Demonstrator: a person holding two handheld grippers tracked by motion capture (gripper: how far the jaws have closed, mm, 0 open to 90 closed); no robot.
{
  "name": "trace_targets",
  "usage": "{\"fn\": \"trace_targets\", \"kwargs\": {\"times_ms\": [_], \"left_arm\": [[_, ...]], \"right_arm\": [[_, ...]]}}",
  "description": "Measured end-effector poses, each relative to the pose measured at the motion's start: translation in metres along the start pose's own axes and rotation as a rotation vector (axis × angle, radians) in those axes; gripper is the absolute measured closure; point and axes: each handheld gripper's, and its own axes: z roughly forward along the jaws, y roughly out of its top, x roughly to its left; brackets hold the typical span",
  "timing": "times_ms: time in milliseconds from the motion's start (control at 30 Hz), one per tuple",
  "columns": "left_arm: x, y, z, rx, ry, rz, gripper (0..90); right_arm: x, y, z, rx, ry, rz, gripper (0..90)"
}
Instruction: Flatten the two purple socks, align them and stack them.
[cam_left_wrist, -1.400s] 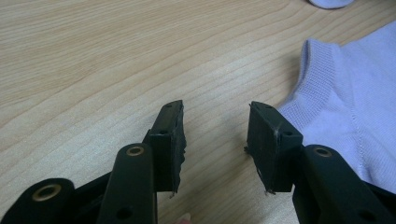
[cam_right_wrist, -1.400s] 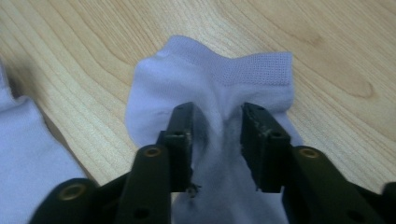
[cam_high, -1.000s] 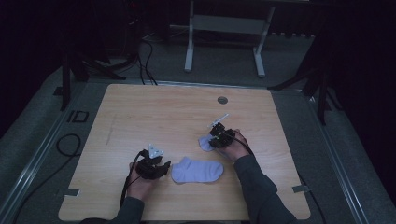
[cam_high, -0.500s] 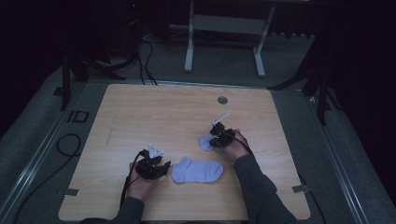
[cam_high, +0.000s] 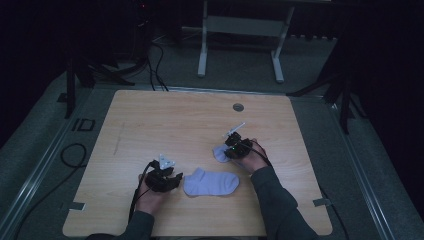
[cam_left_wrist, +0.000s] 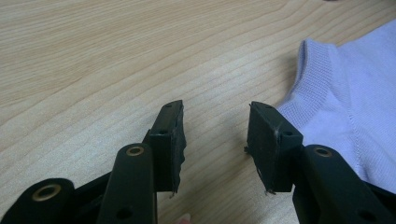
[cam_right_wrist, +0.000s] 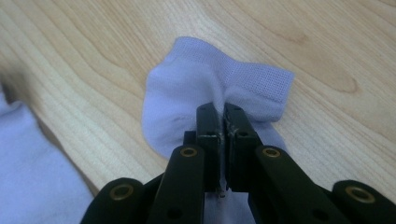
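Looking down from the high view, the person's forearms come in from the near edge of the wooden table (cam_high: 150, 115). One pale lilac sock (cam_high: 211, 183) lies flat between the hands, its long axis running across the table, cuff end toward the left gripper (cam_high: 176, 180), which rests just beside it. The second sock (cam_high: 220, 153) sits bunched farther out, under the nose of the right gripper (cam_high: 229, 151). That hand is angled in from the right, forearm slanting toward the table's middle, and it is plainly the nearer one to the bunched sock — the left hand is nearer to the flat one.

From the left gripper view, the jaws stand apart with bare wood between them, holding nothing. The flat sock's ribbed cuff (cam_left_wrist: 322, 70) lies just off to the right of the right-hand jaw, near its tip but not between the pads. A short sideways shift toward the cuff would, I'd judge, put fabric in the gap.

From the right gripper view, the jaws are clenched on a pinched ridge of the bunched sock (cam_right_wrist: 187, 88), cloth puckering up on either side of the pads. The sock spreads out ahead of the fingertips on the wood — a corner of the flat sock (cam_right_wrist: 32, 163) shows at lower left, apart from it. Lifting looks like the likely next move.
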Motion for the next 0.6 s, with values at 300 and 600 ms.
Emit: {"fn": "trace_targets", "kwargs": {"times_ms": [300, 600], "left_arm": [[0.0, 0.0, 0.0, 0.0, 0.0, 0.0, 56.4], [0.0, 0.0, 0.0, -0.001, 0.0, -0.001, 56.4]], "right_arm": [[0.0, -0.002, -0.012, -0.03, -0.006, -0.002, 86.6], [-0.003, -0.003, -0.028, -0.085, -0.016, 0.02, 86.7]]}}
